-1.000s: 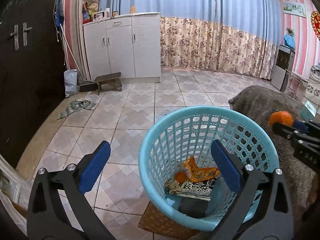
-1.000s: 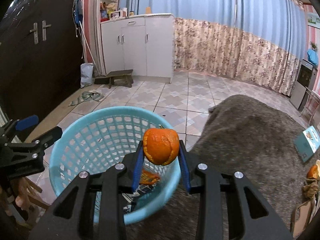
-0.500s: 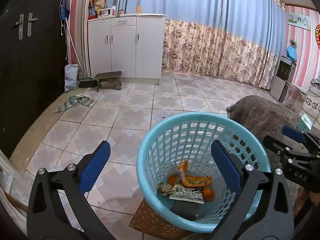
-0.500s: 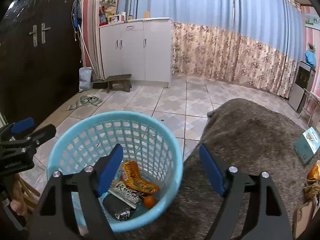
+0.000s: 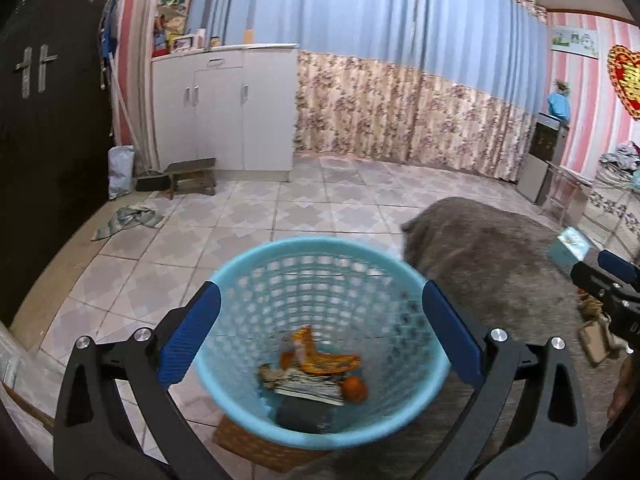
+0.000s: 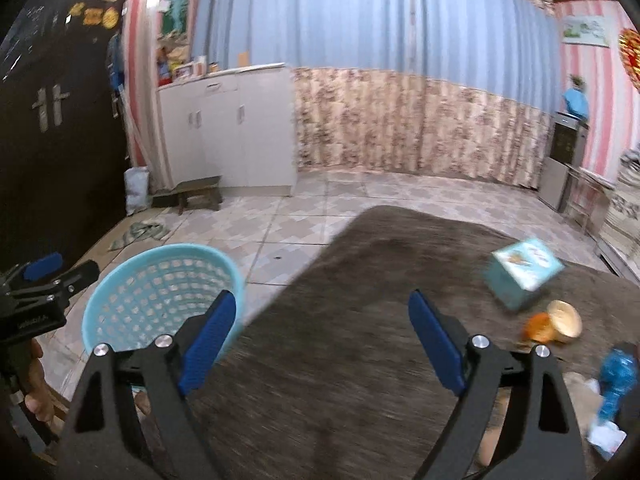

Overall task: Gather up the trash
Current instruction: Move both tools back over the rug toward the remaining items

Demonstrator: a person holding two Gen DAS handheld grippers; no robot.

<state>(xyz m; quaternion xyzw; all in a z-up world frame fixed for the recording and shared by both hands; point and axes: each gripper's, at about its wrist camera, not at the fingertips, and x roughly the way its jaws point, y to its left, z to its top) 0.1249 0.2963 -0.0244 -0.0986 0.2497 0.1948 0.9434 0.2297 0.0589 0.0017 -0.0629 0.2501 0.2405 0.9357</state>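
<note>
- Right tongs [image 6: 320, 344]: jaws opening wide, nothing between them. A second ago they pinched an orange peel over the basket; that peel is now gone from the grip.
- Left tongs [image 5: 320, 336]: spread wide and empty, framing the light-blue basket [image 5: 416, 280] from above, as they did a second ago.
- Basket contents, seen in the left wrist view: an orange peel piece [image 5: 354, 388] lying at the bottom right, not there a second ago; a yellow-orange wrapper [image 5: 320, 356]; a printed packet [image 5: 308, 386]; a dark item beneath, too blurred to name.
- Meaning for the task: one piece of trash appears delivered; the right tongs are free for the next pick.
- Right wrist view now faces away from the basket toward the grey blanket [image 6: 360, 280].
- Trash left on the blanket, at the right: a teal carton [image 6: 520, 276]; orange peel cups [image 6: 554, 322] just beside it; a blue crumpled wrapper [image 6: 616, 376] near the frame edge.
- Likely next target: the peel cups or the carton, both well apart from the basket.
</note>
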